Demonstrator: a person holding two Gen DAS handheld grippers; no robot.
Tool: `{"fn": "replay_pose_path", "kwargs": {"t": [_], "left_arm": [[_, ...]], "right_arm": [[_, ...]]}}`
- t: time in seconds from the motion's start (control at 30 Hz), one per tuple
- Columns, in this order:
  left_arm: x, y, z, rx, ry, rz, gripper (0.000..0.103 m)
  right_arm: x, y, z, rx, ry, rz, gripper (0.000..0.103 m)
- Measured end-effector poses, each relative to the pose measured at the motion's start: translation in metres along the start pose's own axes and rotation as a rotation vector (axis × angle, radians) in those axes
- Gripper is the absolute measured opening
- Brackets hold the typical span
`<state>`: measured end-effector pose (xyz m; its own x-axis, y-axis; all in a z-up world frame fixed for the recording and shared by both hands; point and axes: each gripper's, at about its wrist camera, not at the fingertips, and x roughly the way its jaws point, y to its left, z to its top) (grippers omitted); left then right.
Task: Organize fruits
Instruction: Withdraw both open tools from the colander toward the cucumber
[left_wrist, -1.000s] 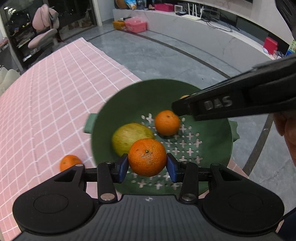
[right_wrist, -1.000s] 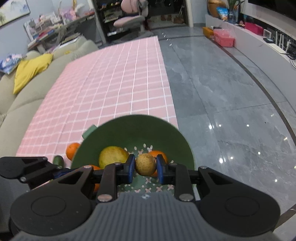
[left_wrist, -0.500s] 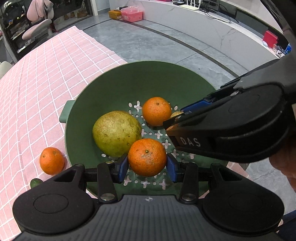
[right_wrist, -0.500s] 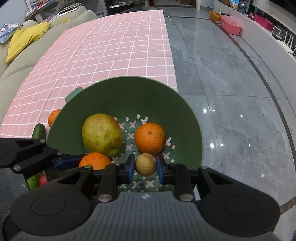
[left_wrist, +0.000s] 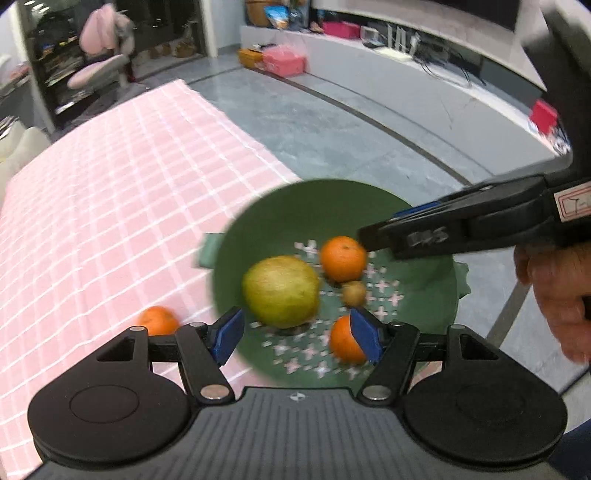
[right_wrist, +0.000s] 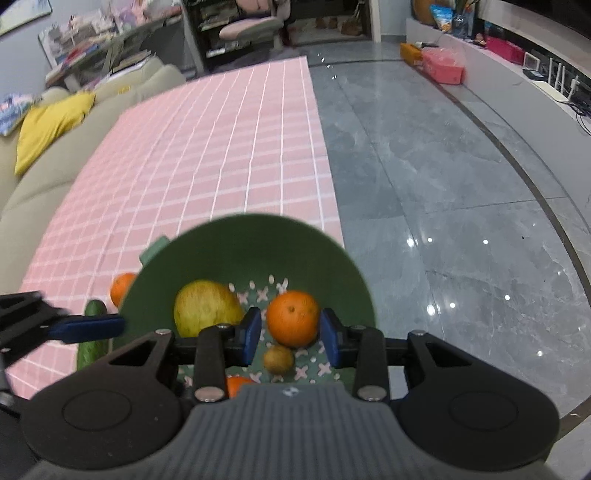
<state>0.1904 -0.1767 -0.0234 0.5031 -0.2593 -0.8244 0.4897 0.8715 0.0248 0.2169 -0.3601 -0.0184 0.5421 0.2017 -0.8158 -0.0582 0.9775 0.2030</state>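
Note:
A green colander bowl sits at the cloth's edge. In it lie a yellow-green fruit, an orange, a small brown fruit and a second orange. My left gripper hangs above the bowl's near side, jaws opening, nothing between the pads. The second orange lies below its right pad. My right gripper is also opening and empty, with the brown fruit in the bowl under it. Another orange rests on the cloth outside.
A pink checked cloth covers the table, which ends at the grey floor just past the bowl. A cucumber lies left of the bowl. A hand holds the right gripper's handle. A sofa with a yellow cushion runs along the left.
The left jaws have spread and let go of the orange, and the right jaws have parted from the small brown fruit. Both fruits now lie in the bowl. Both grippers have drawn back upward.

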Motion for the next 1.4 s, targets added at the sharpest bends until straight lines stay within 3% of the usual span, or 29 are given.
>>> {"fn": "replay_pose_path", "kwargs": {"t": [0.33,0.67,0.97,1.4], "left_arm": [[-0.081,0.084,-0.056,-0.226,-0.051,0.111,0.078],[-0.12,0.111,-0.135,-0.368,-0.015,0.16,0.078],[-0.117,0.101,-0.185,-0.412,0.022,0.15,0.078],[-0.104,0.073,-0.201,-0.33,0.082,0.134,0.078]], "right_arm": [[-0.016,0.015,0.0,-0.025,-0.048,0.017,0.033],[-0.029,0.057,-0.019,-0.122,-0.066,0.073,0.033],[-0.041,0.102,-0.055,-0.245,-0.049,0.17,0.033],[-0.018,0.15,-0.089,-0.363,0.025,0.223,0.032]]}}
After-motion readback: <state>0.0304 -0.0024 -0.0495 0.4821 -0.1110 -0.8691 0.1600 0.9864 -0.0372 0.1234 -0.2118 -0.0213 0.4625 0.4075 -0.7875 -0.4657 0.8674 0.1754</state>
